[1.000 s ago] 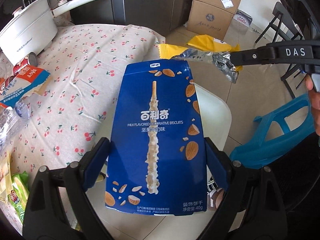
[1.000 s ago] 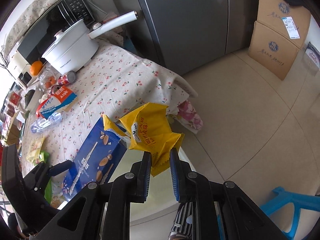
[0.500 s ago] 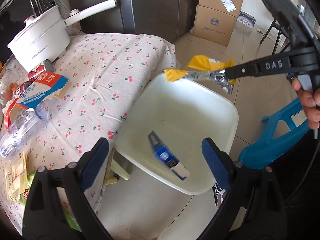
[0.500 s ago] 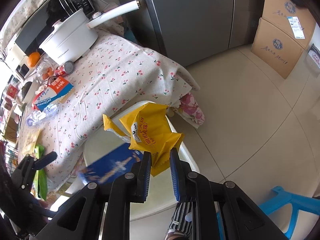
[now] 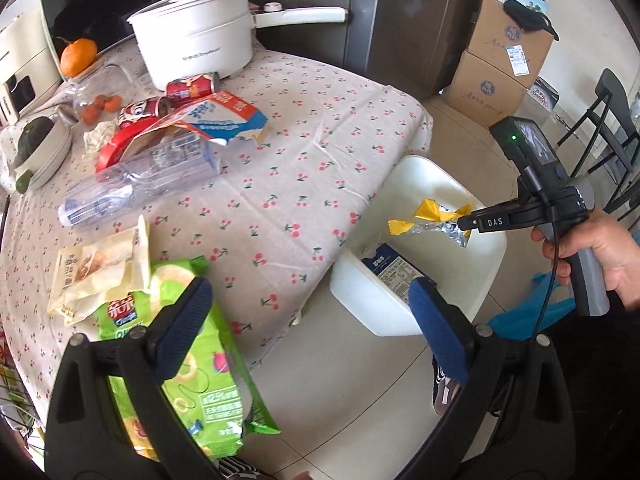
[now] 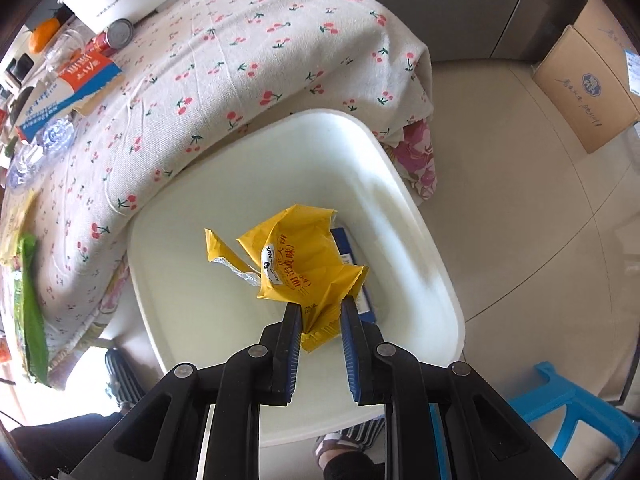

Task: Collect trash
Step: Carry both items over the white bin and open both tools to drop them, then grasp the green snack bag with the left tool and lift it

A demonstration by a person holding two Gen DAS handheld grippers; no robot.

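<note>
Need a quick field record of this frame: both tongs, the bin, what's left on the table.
left tongs: jaws opening, nothing between them
right tongs: shut on yellow wrapper, held over bin
bin: white, on floor beside table; blue biscuit box inside
table: green snack bag, beige packet, clear bottle, milk carton, two red cans

Black hand-held gripper [image 6: 320, 312] with blue pads [image 6: 294, 340], silver screws, "DAS" lettering.

Box [image 5: 394, 270] in bin [image 5: 486, 276] (beside table [image 5: 280, 184]).
</note>
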